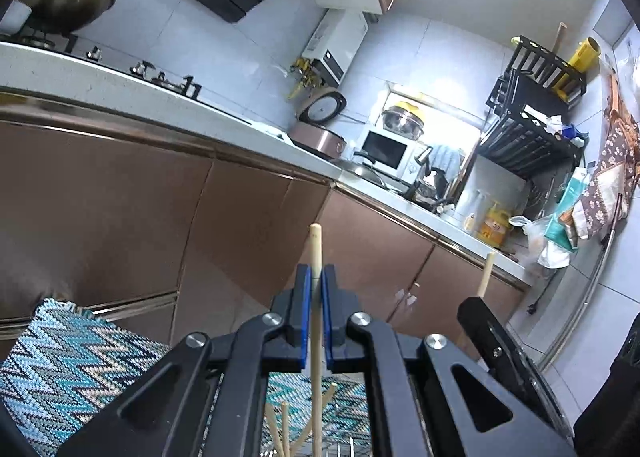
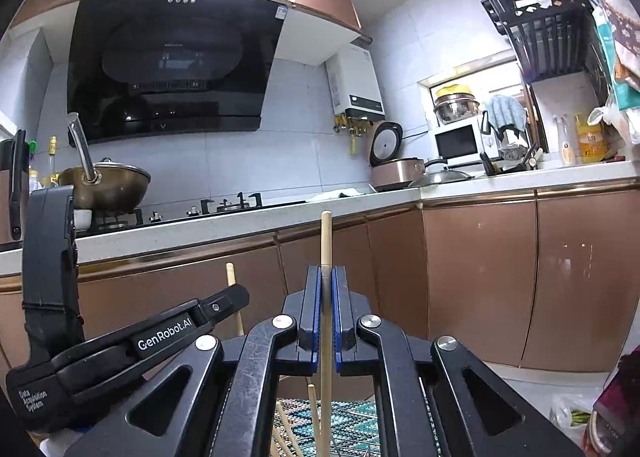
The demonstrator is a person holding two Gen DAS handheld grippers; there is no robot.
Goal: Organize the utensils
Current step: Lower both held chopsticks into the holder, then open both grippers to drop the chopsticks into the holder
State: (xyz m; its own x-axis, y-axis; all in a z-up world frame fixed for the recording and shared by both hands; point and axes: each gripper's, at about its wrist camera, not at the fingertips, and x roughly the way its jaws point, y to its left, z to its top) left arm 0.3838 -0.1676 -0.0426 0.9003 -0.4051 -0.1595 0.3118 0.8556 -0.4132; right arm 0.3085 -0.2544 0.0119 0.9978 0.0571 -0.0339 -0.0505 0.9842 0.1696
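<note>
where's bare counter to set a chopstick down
Free: the white counter strip in front of the stove, and the stretch right of the sink near the yellow bottle. Crowded: the corner by the rice cooker, pan lid and sink.

You are in a home kitchen: a range hood (image 2: 168,65) at ten o'clock, a wok (image 2: 105,185) on the stove, a microwave (image 2: 460,143) at two o'clock.
</note>
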